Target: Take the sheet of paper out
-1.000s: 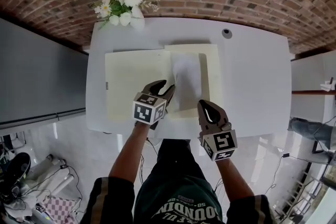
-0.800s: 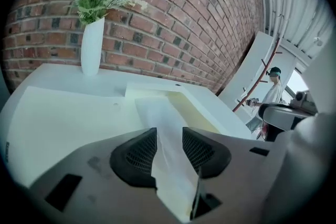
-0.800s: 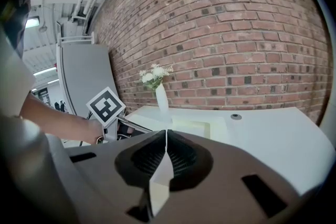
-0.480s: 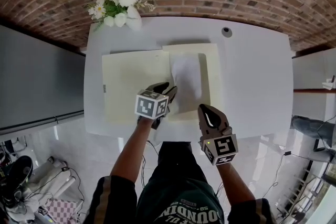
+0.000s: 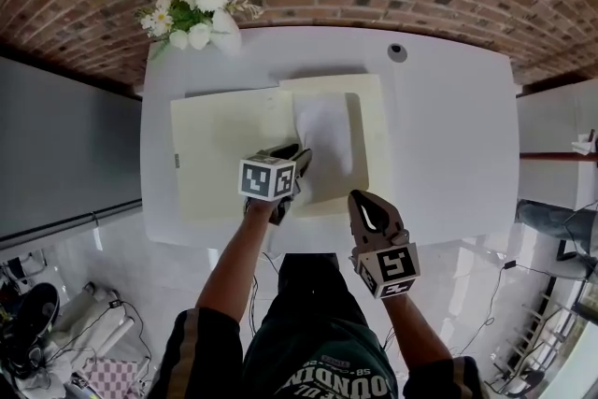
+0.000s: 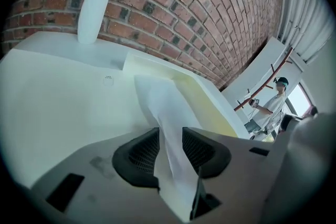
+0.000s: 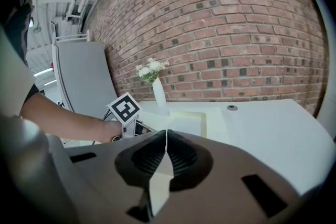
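A cream folder (image 5: 224, 149) lies open on the white table (image 5: 448, 135). On its right half rests a white sheet of paper (image 5: 325, 128). My left gripper (image 5: 297, 162) sits at the sheet's near left corner. In the left gripper view the sheet (image 6: 160, 107) rises off the folder (image 6: 202, 99) and runs back between the jaws of the left gripper (image 6: 170, 134), which stand close on either side of it. My right gripper (image 5: 366, 206) hovers at the table's front edge, right of the folder. Seen in its own view, the right gripper (image 7: 166, 135) is shut on nothing.
A white vase of flowers (image 5: 201, 14) stands at the table's back left, before a brick wall. A small round grommet (image 5: 397, 52) sits at the back right. A grey panel (image 5: 65, 145) flanks the table's left. Far off stands a person (image 6: 273, 107).
The left gripper has rolled level and edged in at the sheet's near corner, and the sheet has bowed up slightly. The right gripper has hardly moved.
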